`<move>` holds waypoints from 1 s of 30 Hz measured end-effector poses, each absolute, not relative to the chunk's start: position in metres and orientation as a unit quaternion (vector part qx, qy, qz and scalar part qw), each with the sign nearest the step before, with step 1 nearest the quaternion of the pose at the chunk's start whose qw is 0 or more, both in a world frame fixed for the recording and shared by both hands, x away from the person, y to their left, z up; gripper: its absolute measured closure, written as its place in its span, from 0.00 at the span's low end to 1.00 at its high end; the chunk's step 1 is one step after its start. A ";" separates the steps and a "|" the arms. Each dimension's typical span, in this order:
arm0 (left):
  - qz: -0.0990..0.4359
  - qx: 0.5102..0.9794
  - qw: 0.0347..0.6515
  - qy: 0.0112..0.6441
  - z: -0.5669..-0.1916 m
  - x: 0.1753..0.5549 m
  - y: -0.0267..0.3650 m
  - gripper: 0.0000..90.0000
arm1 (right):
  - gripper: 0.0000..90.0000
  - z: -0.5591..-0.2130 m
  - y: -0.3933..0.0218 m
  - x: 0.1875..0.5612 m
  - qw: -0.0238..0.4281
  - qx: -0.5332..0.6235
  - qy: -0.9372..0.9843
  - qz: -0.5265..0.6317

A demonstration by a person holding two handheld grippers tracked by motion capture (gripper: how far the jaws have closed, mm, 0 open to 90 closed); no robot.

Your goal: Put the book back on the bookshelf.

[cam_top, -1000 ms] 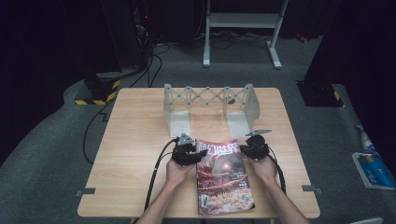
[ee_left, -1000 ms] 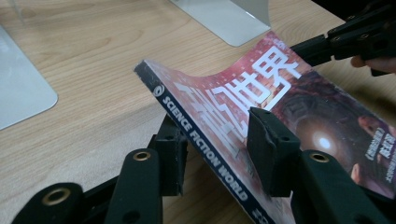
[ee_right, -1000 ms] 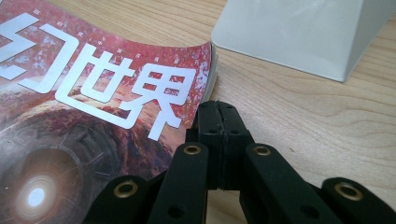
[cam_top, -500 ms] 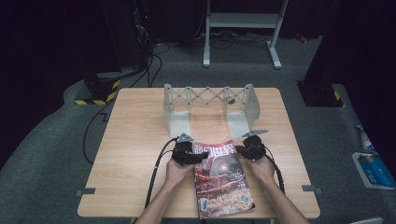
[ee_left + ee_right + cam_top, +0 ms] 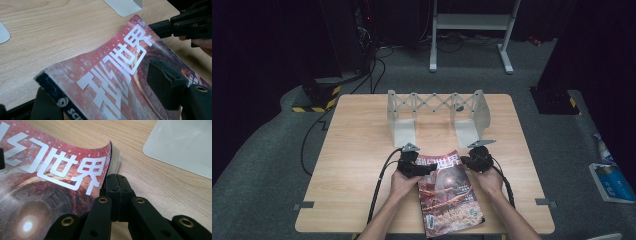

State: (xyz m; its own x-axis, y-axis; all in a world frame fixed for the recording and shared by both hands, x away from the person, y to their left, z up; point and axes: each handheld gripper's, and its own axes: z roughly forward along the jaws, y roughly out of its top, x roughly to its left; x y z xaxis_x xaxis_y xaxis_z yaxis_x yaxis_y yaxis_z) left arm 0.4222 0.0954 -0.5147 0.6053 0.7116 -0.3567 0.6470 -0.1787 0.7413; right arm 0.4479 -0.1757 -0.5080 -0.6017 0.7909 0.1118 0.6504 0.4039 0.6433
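A red-covered magazine [image 5: 449, 192] with big white characters lies at the front of the wooden table [image 5: 357, 150]. My left gripper [image 5: 424, 170] is at its top left corner. In the left gripper view one jaw hovers over the cover [image 5: 112, 65] and the other sits under the lifted spine corner, so the left gripper [image 5: 100, 82] stands open with the magazine between its jaws, which have just been opening. My right gripper [image 5: 467, 161] is shut, its tips [image 5: 116, 176] against the magazine's [image 5: 50, 177] right page edge, where the cover curls up. The left gripper view shows the right gripper [image 5: 155, 26] at the top right corner.
A white folding rack [image 5: 437, 107] with two flat feet stands at the back middle of the table. Black cables trail from both grippers off the front edge. On the floor are a metal stand [image 5: 472, 30] behind the table and a blue-and-white item [image 5: 612, 180] to the right.
The left gripper's jaws have spread wider around the magazine's top left corner. Both hands and the magazine have barely shifted.
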 end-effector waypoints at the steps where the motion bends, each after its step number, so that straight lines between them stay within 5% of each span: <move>1: 0.036 0.766 0.468 0.440 -0.514 0.422 0.096 0.36 | 1.00 -0.507 -0.175 0.448 0.106 0.433 0.831 0.332; 30: 0.072 0.762 0.456 0.455 -0.488 0.418 0.087 0.74 | 0.99 -0.509 -0.181 0.443 0.096 0.435 0.819 0.361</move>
State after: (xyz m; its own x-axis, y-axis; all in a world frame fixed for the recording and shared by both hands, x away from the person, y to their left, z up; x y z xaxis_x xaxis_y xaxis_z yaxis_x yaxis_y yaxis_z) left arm 0.4179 0.0867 -0.4880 0.5765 0.7581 -0.3048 0.6269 -0.1712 0.7600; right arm 0.4430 -0.1814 -0.5088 -0.6032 0.7820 0.1567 0.6430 0.3606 0.6756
